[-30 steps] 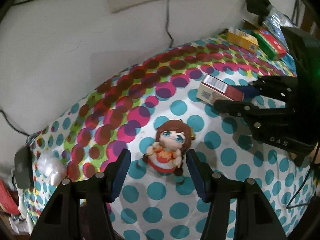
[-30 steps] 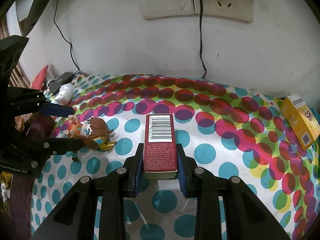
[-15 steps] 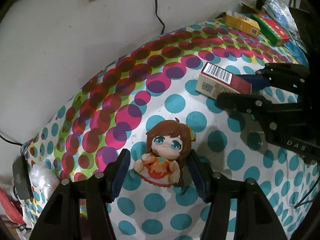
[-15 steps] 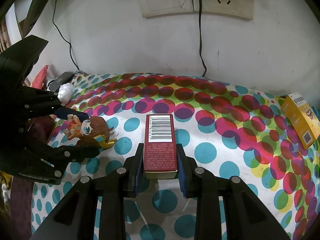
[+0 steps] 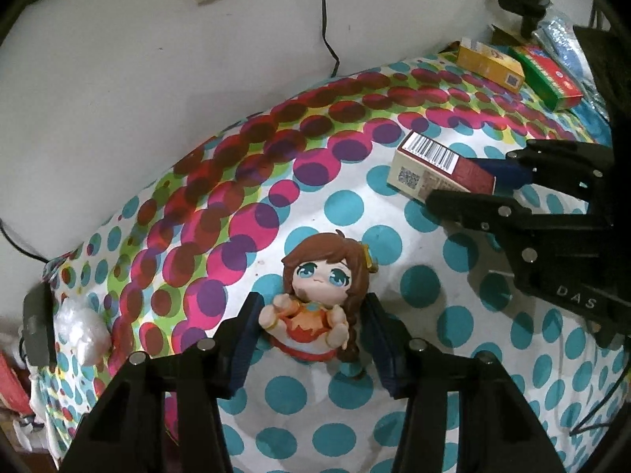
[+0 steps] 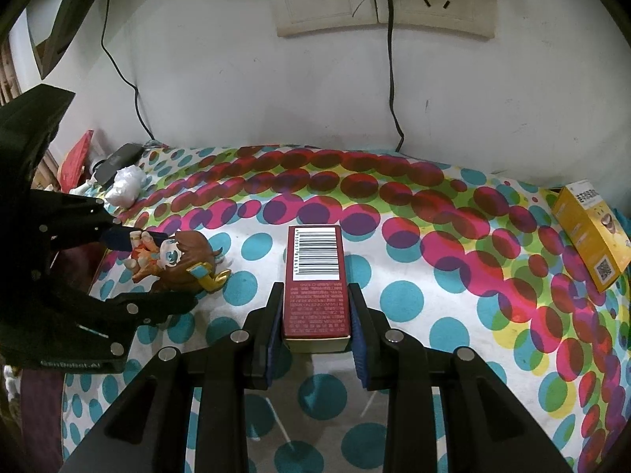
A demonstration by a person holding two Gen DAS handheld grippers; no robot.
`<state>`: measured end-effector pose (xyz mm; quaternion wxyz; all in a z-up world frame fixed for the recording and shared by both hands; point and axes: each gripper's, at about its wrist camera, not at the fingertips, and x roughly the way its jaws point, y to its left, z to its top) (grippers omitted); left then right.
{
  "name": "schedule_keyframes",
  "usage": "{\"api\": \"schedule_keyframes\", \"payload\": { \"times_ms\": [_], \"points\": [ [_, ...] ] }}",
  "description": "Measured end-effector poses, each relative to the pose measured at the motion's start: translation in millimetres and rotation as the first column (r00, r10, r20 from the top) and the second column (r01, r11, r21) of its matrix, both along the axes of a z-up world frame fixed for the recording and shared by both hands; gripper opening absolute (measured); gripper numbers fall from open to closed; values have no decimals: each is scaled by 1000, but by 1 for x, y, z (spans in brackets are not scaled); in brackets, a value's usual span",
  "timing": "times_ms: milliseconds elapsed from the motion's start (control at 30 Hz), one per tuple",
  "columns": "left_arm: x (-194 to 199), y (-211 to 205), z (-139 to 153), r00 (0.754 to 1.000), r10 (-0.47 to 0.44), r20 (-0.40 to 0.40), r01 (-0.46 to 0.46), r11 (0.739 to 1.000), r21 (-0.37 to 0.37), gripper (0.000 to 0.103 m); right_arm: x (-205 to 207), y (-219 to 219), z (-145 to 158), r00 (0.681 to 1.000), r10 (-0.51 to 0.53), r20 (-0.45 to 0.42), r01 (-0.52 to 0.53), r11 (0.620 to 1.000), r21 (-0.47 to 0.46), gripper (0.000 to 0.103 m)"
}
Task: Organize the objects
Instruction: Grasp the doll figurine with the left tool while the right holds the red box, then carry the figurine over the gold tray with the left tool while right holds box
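A small brown-haired doll in an orange dress (image 5: 315, 299) lies on the dotted cloth. My left gripper (image 5: 311, 339) is open with its fingers on either side of the doll's body, close to it; it also shows in the right wrist view (image 6: 157, 272) around the doll (image 6: 177, 260). A dark red box with a barcode (image 6: 315, 280) lies on the cloth between the pads of my right gripper (image 6: 316, 323), which is shut on it. The box (image 5: 437, 165) and right gripper (image 5: 489, 185) show at the right of the left wrist view.
A yellow box (image 6: 589, 232) lies at the far right, with a green and red box (image 5: 546, 77) beside it. A white crumpled bag (image 6: 126, 185) and a dark device (image 6: 118, 159) sit at the left edge. The wall with sockets (image 6: 382, 0) and hanging cables stands behind.
My left gripper has moved forward over the doll, so the doll now sits between its fingers. The right gripper has stayed still on the red box.
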<state>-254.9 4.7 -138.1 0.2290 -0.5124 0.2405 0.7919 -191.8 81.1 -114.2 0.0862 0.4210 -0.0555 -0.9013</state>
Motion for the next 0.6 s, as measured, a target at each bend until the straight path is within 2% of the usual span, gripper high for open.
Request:
{"api": "schedule_keyframes", "payload": {
  "times_ms": [333,600],
  "points": [
    [11,-11,7,988,151,32,-151,988,22,48,1,0,1,1000,-21,-5,22,1000,21,29],
    [31,-6,23,969,246,15,-246,969,36,48,0,-3,1,999,-45,-1,45,998,44,29]
  ]
}}
